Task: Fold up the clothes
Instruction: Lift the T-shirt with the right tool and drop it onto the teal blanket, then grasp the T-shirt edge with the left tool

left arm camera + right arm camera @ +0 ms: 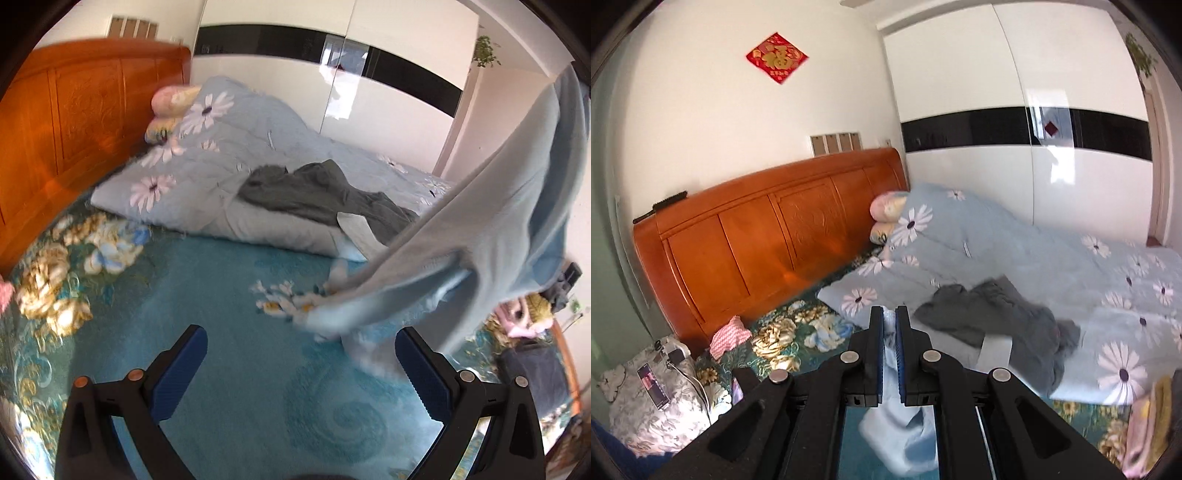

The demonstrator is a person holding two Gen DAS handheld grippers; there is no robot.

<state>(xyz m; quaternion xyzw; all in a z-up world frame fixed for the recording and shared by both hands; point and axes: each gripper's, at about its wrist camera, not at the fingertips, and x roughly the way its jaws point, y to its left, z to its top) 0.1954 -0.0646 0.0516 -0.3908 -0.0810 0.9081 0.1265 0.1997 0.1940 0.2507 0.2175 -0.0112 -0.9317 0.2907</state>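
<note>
Right tongs (890,314) clamping pale blue garment (905,432), left tongs (301,345) wide, empty, grey clothes (317,195) on quilt (221,147)

white walls (701,110); orange wooden headboard (768,236); glossy white wardrobe (960,177)

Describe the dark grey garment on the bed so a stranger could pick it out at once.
Start at the orange wooden headboard and follow the bed to the pale blue daisy-print quilt heaped along the wardrobe side. The dark grey garment lies crumpled on the quilt's near edge. It is the only plain, dark cloth there, unlike the light blue garment lifted in the air.
</note>
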